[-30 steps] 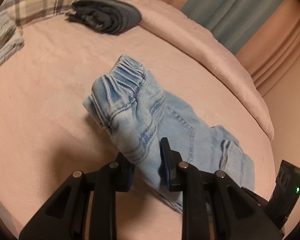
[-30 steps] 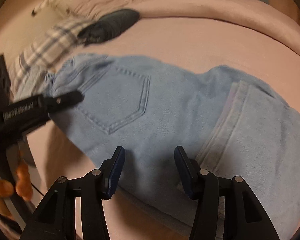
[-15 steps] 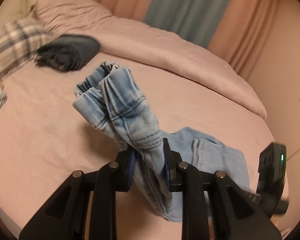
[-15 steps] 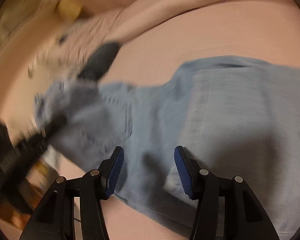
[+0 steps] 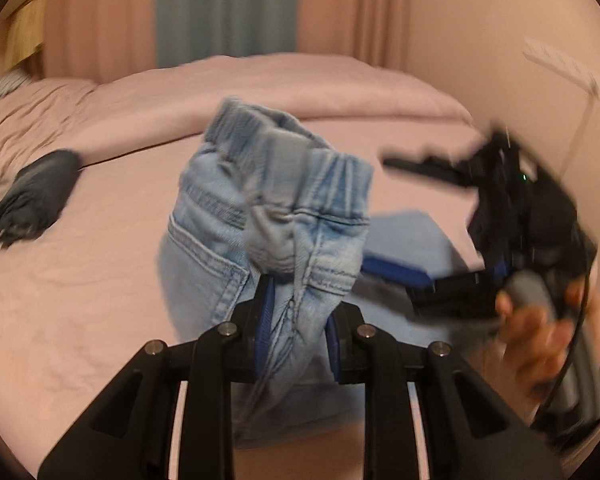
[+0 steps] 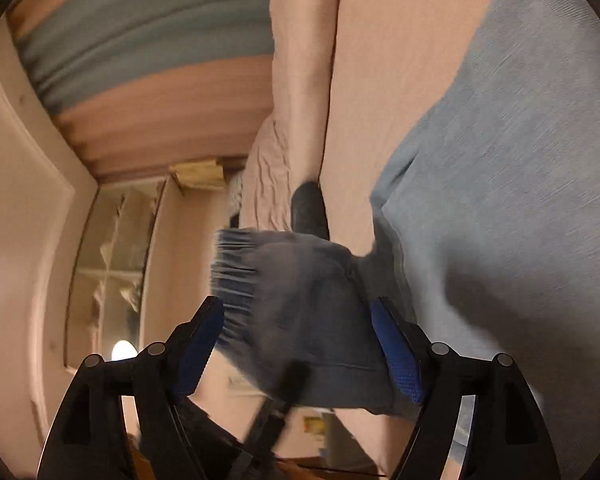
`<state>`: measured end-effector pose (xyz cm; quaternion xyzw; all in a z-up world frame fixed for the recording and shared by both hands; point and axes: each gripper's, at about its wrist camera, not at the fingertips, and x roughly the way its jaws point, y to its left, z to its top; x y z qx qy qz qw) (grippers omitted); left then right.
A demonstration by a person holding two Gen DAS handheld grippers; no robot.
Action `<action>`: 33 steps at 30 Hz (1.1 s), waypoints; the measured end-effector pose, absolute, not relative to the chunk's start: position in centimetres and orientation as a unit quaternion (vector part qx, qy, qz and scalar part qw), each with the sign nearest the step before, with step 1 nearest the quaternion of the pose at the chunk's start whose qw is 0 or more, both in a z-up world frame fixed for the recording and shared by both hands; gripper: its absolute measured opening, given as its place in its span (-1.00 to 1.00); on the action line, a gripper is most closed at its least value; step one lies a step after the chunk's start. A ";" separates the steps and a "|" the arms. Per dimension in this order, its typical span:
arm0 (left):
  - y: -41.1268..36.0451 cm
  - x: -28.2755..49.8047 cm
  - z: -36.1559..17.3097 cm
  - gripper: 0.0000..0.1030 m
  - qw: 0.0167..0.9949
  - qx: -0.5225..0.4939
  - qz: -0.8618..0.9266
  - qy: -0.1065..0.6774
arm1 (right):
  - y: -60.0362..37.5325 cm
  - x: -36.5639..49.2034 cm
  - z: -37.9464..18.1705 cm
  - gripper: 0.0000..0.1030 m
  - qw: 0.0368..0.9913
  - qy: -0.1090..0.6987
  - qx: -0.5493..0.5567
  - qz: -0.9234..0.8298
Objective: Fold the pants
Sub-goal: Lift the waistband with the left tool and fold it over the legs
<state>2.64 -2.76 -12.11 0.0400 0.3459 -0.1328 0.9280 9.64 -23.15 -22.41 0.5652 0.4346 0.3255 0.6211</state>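
The light blue jeans point(image 5: 268, 208) are bunched at the elastic waistband and lifted off the pink bed point(image 5: 80, 280). My left gripper point(image 5: 298, 332) is shut on the denim just below the waistband. My right gripper point(image 6: 300, 344) is open, turned on its side, with the waist end of the jeans point(image 6: 300, 296) hanging between its spread fingers without being pinched. The right gripper also shows blurred at the right of the left wrist view point(image 5: 440, 276), beside the jeans. The legs point(image 6: 520, 160) lie flat on the bed.
A folded dark garment point(image 5: 36, 196) lies on the bed at the left, also seen in the right wrist view point(image 6: 308, 208). A rolled pink duvet point(image 5: 280, 84) runs along the far side. Curtains point(image 5: 224, 12) hang behind. A mirror point(image 6: 112, 264) stands by the wall.
My left gripper has lifted the waistband higher and swung it right. My right gripper has rolled onto its side and come up beside the raised waist end.
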 end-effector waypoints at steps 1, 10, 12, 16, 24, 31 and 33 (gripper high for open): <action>-3.5 2.7 -12.7 -0.56 0.923 0.058 -0.146 0.352 | -23.2 9.7 -22.4 0.53 0.617 0.432 0.569 0.331; -4.5 3.2 -14.9 -0.48 0.897 0.092 -0.169 0.398 | -23.1 10.8 -22.1 0.73 0.655 0.509 0.487 0.272; -3.6 3.2 -14.4 -0.46 0.896 0.075 -0.168 0.404 | -23.0 11.2 -21.8 0.70 0.673 0.520 0.457 0.261; -1.9 4.0 -14.0 -0.35 0.892 0.043 -0.167 0.418 | -22.1 12.0 -21.5 0.49 0.692 0.541 0.408 0.249; -1.5 3.2 -13.0 0.48 0.890 -0.018 -0.193 0.413 | -21.3 12.3 -21.5 -0.08 0.711 0.542 0.378 0.240; 3.9 2.8 -11.8 0.66 0.900 -0.124 -0.141 0.394 | -21.7 11.4 -21.0 -0.17 0.734 0.537 0.345 0.232; 5.7 3.5 -12.5 0.66 0.899 -0.154 -0.098 0.397 | -21.6 10.8 -20.2 -0.17 0.752 0.526 0.328 0.225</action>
